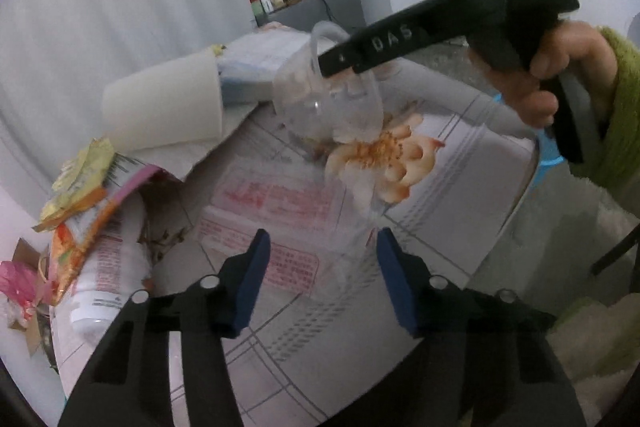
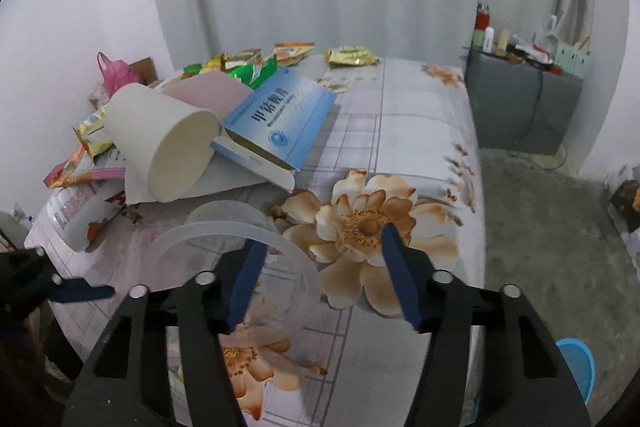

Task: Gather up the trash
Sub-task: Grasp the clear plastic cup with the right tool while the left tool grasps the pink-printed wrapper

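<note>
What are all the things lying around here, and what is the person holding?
clear plastic cup: one, transparent, on the bedcover at the right gripper's tips
paper cup: one, white, on its side beside the blue box
blue box: one, blue and white, behind the cups
snack wrappers: several, yellow, green, orange, along the bed's far and left edges
pink bag: one, pink, beside the bed by the wall
bedcover: one, white with orange flowers
cabinet: one, grey, beyond the bed, bottles on top
left gripper: one, black, blue pads, open
right gripper: one, black, blue pads, open
hand: one, green sleeve, gripping the right gripper's handle
</note>
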Motion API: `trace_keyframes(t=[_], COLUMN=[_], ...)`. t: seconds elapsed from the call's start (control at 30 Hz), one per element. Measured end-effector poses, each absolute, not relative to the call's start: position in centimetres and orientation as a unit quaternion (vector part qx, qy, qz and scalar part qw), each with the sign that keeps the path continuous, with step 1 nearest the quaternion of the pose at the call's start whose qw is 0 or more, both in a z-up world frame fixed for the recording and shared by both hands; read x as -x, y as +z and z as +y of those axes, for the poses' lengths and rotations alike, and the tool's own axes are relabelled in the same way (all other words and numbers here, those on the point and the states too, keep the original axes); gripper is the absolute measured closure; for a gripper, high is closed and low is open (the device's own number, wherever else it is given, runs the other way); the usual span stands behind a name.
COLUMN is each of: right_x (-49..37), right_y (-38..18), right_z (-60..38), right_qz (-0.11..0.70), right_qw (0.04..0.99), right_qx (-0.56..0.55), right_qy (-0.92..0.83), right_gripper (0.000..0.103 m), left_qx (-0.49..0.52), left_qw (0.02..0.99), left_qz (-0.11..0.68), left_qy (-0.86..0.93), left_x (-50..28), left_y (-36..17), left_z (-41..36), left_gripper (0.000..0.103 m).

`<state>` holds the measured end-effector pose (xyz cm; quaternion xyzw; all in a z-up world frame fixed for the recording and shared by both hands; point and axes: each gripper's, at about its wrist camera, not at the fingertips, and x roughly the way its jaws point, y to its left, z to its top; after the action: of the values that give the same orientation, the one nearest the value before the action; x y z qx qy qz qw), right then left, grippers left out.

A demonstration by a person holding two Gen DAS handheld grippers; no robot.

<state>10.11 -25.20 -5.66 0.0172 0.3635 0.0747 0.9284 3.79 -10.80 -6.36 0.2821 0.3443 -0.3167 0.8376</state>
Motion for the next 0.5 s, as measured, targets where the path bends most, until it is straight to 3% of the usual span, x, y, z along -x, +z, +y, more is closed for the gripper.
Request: trace_keyframes(t=[0.23,0.27,0.3,0.5], right_x=[-10.3,-10.3,-10.1,-8.9], right_y=[-6.2,-6.1,-6.0,-5.5], right_z=[-25.9,-26.0,-26.1,-26.6], right_qz=[0.379,0.378,0.376,0.370], right_qw=[0.920,0.920,0.921,0.923], right_qx=[-0.053,-0.056,-0.060,-0.073], right_qy=[0.086,0.085,0.083,0.072], right_gripper=[0.095,0.097,0.098,0.099], left_qx=[-0.243,-0.241,-0.241,-0.222], left_qw=[0.830,0.830,0.829,0.836], left_qz=[0.375,0.376,0.378,0.373], left_qy=[-0.334,-0.334,-0.335,-0.335], left_x=[-5.2,-5.3,-5.3,-4.8], left_y=[-6.3,-6.3,-6.4,-5.6], left_z=[-10.1,-10.0,-10.0,-9.1], left_gripper=[0.078,0.083,0.095,0.102])
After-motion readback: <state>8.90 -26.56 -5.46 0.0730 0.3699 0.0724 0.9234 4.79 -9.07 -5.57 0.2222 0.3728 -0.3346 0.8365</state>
